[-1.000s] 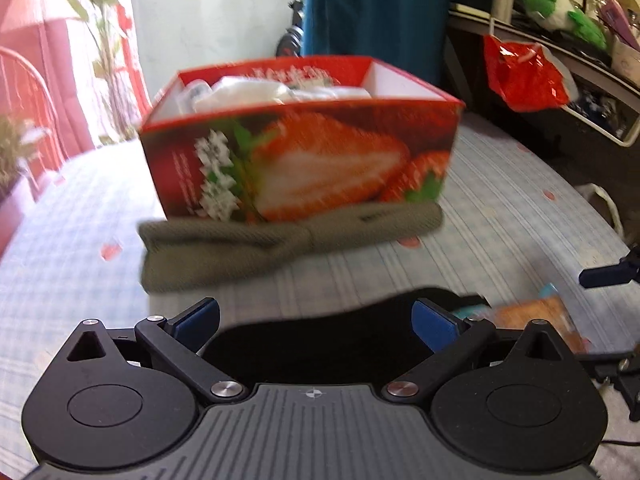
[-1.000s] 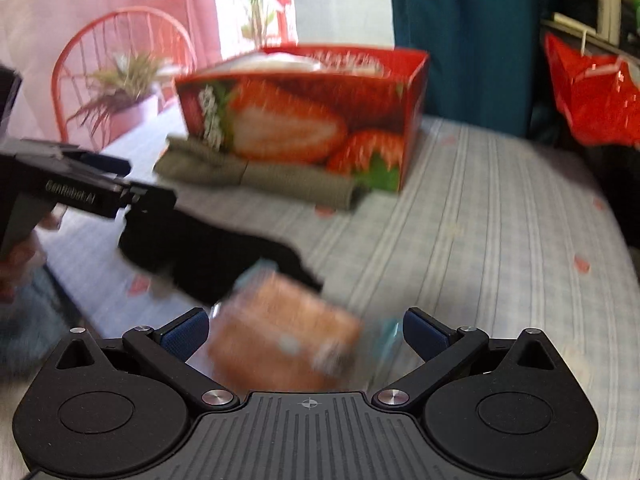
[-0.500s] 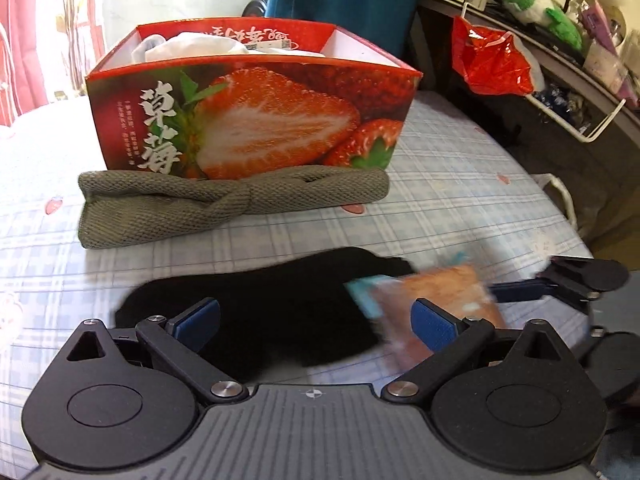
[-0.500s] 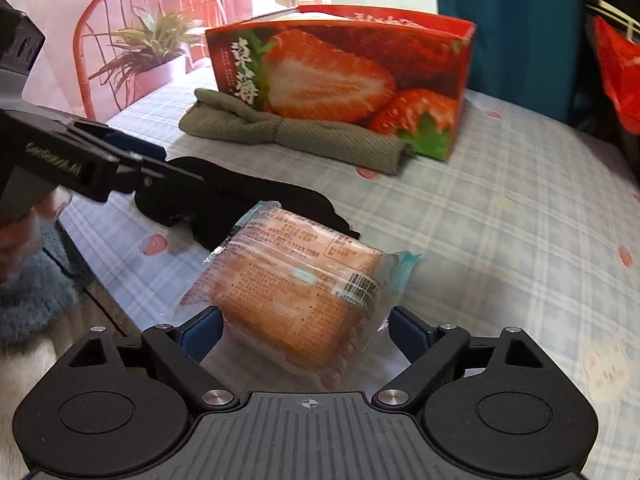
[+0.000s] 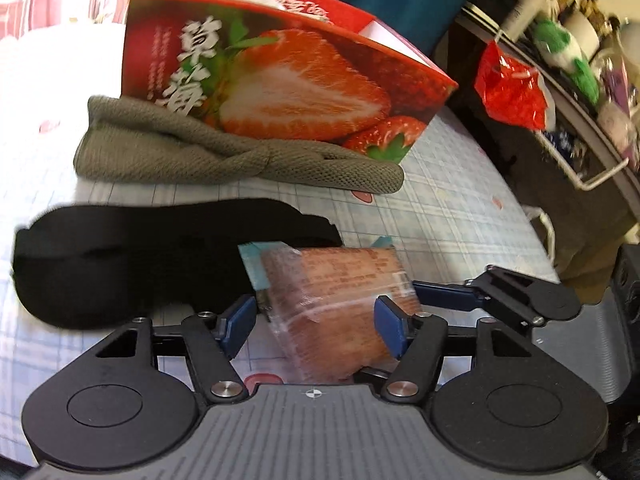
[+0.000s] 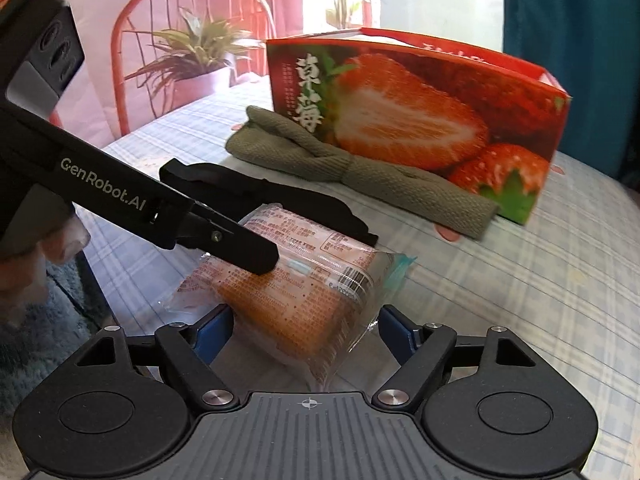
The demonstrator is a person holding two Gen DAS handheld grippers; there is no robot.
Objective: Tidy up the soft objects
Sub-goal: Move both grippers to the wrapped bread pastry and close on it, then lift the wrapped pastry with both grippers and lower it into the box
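A wrapped orange bread packet (image 6: 296,292) lies near the table's front edge, also in the left wrist view (image 5: 340,300). My right gripper (image 6: 304,330) straddles it, jaws closing on its wrapper. My left gripper (image 5: 314,326) is open around the same packet from the other side; its finger (image 6: 240,248) rests over the packet. A black soft band (image 5: 132,256) lies just behind, and a twisted olive knit headband (image 5: 224,156) lies against the red strawberry box (image 5: 280,76), which holds white soft items.
The checked tablecloth (image 6: 520,280) extends to the right. A red chair and potted plant (image 6: 188,56) stand beyond the table's left. A shelf with a red bag (image 5: 512,88) and clutter is to the right.
My left gripper has swung right and down onto the bread packet. Both grippers' jaws have narrowed around it. The packet has stayed on the table.
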